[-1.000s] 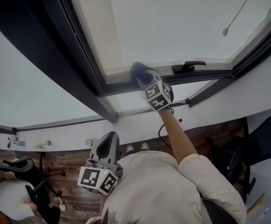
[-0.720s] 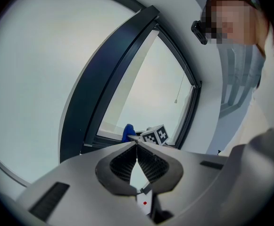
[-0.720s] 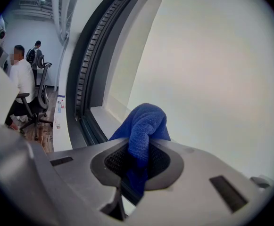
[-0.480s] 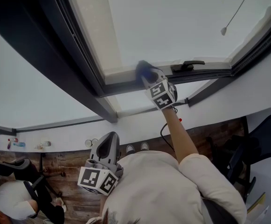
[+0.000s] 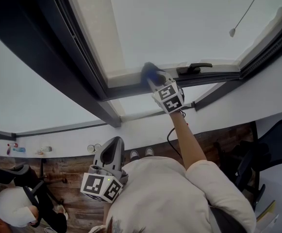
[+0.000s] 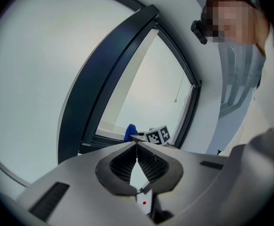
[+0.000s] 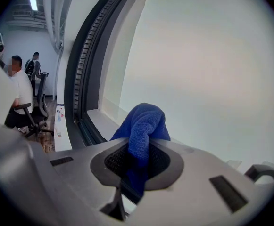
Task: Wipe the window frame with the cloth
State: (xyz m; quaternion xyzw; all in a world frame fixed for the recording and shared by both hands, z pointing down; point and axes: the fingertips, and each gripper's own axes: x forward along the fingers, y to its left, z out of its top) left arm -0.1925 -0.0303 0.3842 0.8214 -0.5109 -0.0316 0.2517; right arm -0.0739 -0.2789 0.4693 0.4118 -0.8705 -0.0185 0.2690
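The blue cloth point(image 7: 144, 126) is pinched between the jaws of the right gripper point(image 7: 137, 161). Its bunched end sticks out past them at the pale ledge along the foot of the pane, just above the dark rail of the frame point(image 5: 131, 89). The handle point(image 5: 195, 69) sits just to the right. The left gripper point(image 6: 137, 147), its jaws pressed together on nothing, hangs near the person's chest, well apart from the window.
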